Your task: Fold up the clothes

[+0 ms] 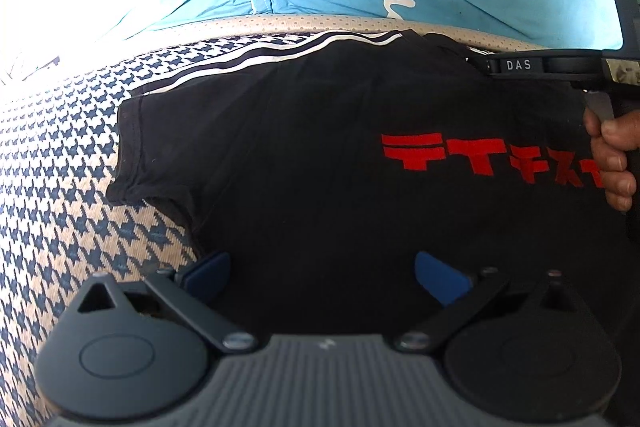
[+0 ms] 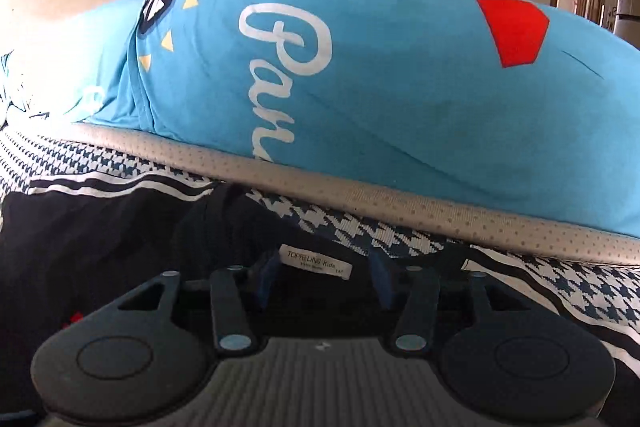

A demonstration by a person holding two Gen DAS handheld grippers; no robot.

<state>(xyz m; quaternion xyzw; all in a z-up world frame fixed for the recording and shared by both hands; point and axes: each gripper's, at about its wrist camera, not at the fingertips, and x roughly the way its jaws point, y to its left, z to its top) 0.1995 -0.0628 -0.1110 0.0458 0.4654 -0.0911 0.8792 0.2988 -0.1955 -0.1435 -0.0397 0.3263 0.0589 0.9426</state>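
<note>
Folding has barely begun, by the look of it: the black tee (image 1: 320,155) lies spread flat, print side up, on the houndstooth cover (image 1: 60,167), one sleeve (image 1: 136,155) out to the side and no fold made, so the sleeves and body all seem left to do. The left gripper (image 1: 322,273) hovers over the lower part of the tee with its blue pads wide apart and nothing between them. The right gripper (image 2: 326,279) sits low at the collar, its pads either side of the neck label (image 2: 316,261); they stand apart, and whether they already press the cloth I cannot tell. A hand (image 1: 612,163) shows at the edge of the left view, gripping the right tool. Red blocky characters (image 1: 492,159) cross the chest. The label reads "Kids", the word before it unclear. The right tool is marked "DAS". Behind, a blue cloth (image 2: 400,87) bears white script starting "Par".
</note>
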